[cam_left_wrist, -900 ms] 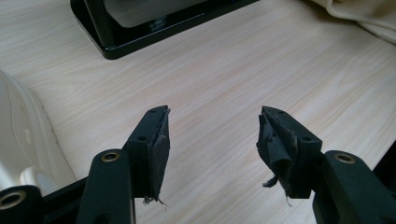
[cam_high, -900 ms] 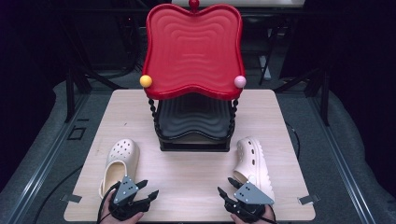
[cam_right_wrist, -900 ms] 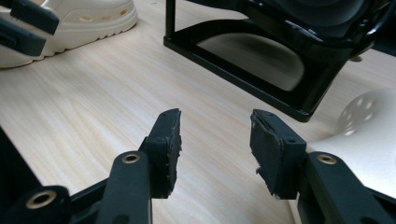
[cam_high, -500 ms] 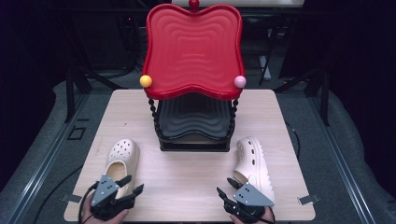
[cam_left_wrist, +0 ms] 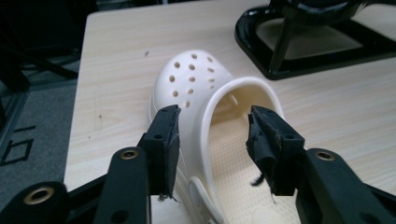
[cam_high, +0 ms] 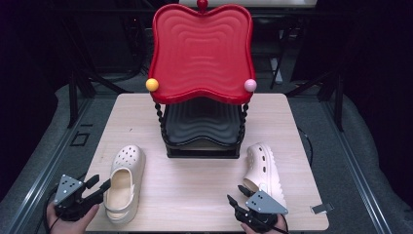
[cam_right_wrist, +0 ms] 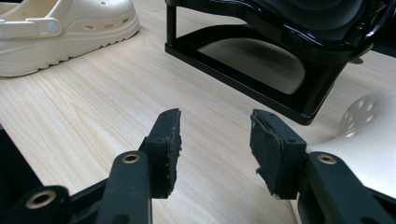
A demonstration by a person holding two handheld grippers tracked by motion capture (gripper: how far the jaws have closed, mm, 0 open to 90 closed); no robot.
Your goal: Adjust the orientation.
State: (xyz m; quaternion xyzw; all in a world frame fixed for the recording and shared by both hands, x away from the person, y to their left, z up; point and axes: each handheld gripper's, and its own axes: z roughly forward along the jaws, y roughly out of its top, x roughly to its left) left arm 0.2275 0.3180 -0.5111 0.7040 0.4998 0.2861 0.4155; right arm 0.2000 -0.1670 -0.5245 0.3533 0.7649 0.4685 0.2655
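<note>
Your L gripper sits at the table's 7 o'clock w/ jaws apart, straddling the side wall of the cream clog but not pinching yet; clog's long axis runs 6-to-12, toe at 12; R gripper at 5 o'clock, jaws apart on nothing, other clog just off its 1 o'clock; L is nearer.

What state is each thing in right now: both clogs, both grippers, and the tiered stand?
Left clog: upright on its sole, one side wall between the open jaws.
Right clog: tipped on its side, untouched.
Left gripper: open, straddling the left clog's wall.
Right gripper: open, holding nothing.
Tiered stand: upright, trays bare.
</note>
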